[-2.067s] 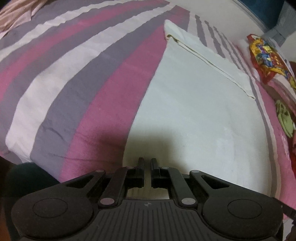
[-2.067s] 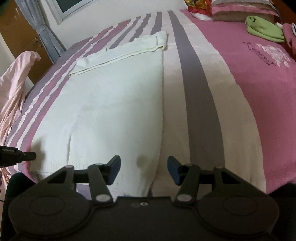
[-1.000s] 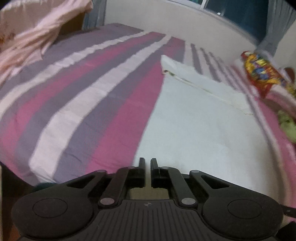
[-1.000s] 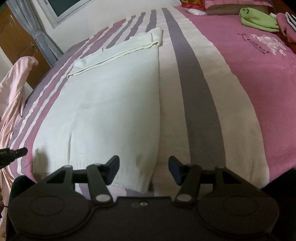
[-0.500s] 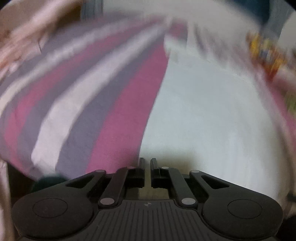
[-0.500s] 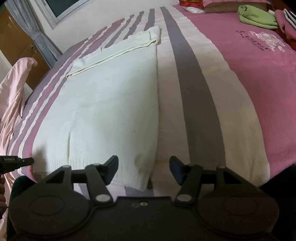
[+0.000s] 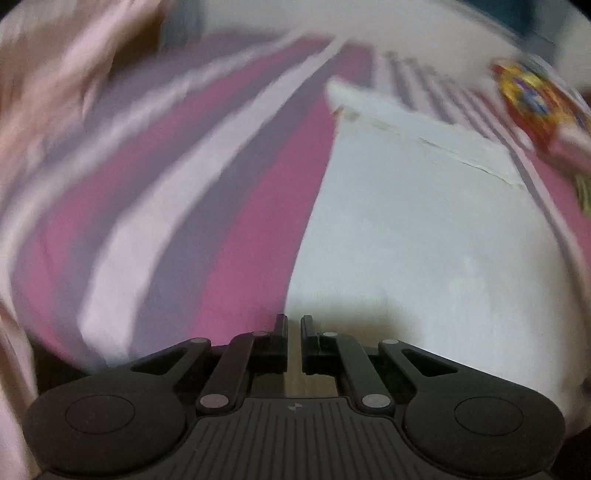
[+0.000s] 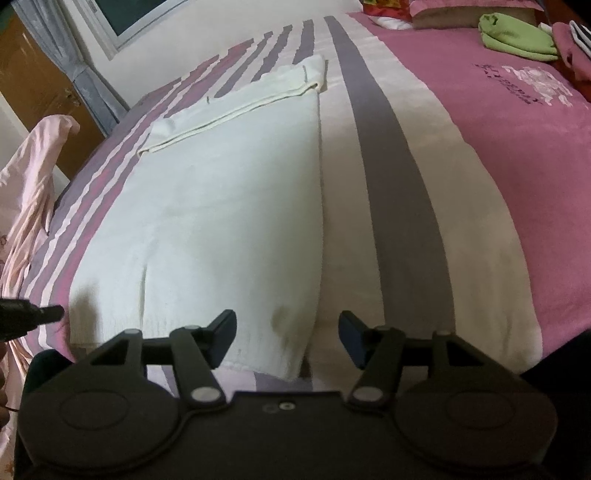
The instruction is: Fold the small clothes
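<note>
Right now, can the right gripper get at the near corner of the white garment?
Probably yes. The right gripper is open and the white garment has its near right corner lying flat on the striped bedspread just ahead between the fingers, with nothing over it.

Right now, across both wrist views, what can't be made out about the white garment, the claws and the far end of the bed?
- White garment: its near hem runs behind the right claw body in the right wrist view, so how it ends is hidden.
- Left claw: only its tip enters the right wrist view at the left edge.
- Left wrist view: motion blur smears the colourful item.
- Green cloth: too small to identify.
</note>
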